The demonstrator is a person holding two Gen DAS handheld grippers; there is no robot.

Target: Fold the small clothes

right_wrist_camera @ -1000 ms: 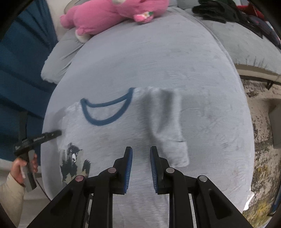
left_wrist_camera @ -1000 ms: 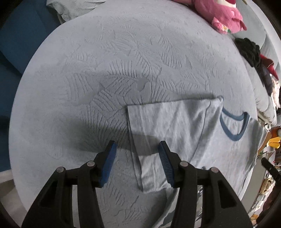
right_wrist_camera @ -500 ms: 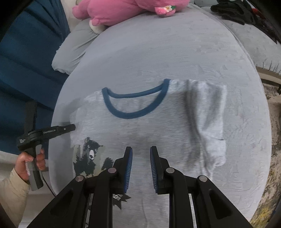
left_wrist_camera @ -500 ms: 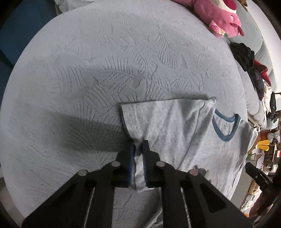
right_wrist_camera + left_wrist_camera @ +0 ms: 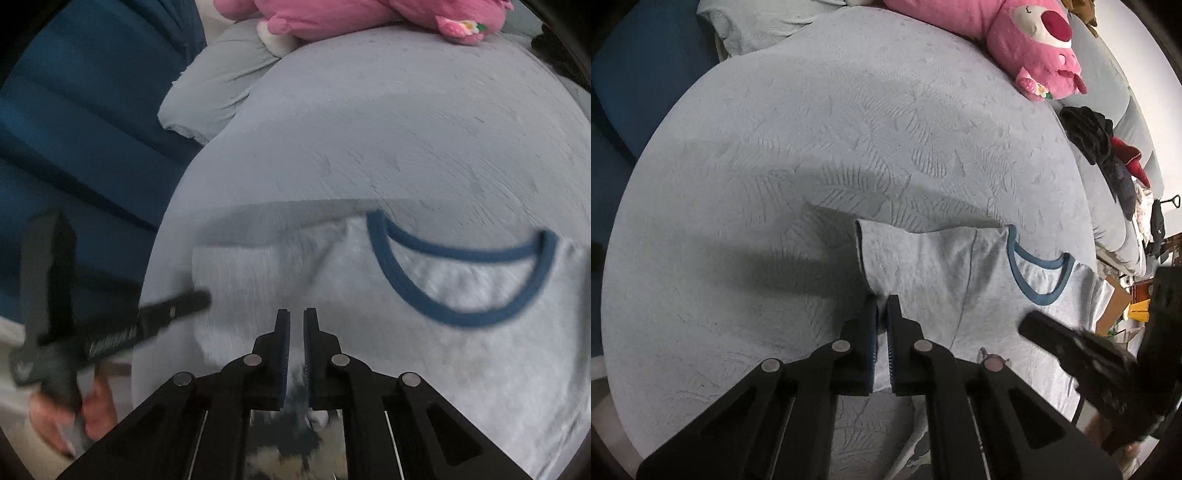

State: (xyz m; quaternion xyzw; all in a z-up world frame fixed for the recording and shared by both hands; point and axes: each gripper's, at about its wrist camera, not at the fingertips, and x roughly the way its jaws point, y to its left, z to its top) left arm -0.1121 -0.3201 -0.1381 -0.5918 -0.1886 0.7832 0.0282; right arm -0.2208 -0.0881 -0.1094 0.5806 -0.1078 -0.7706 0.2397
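Bedding (image 5: 849, 140) in pale grey with a leaf-pattern weave fills the room's near view, a pink plush toy (image 5: 1034, 40) at its far edge. Spread on it lies the small grey T-shirt (image 5: 934, 273), likely soft, light and limp, best pinched at hems. Left gripper (image 5: 881, 314) is clamped on its sleeve edge; right gripper (image 5: 296, 332) has just closed on the chest fabric.

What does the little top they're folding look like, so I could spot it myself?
Find the wide pale grey bed cover. Near its front edge lies a light grey T-shirt, flat. Unlike the dark clothes pile and pink plush toy further back, it has a blue-trimmed neckline.
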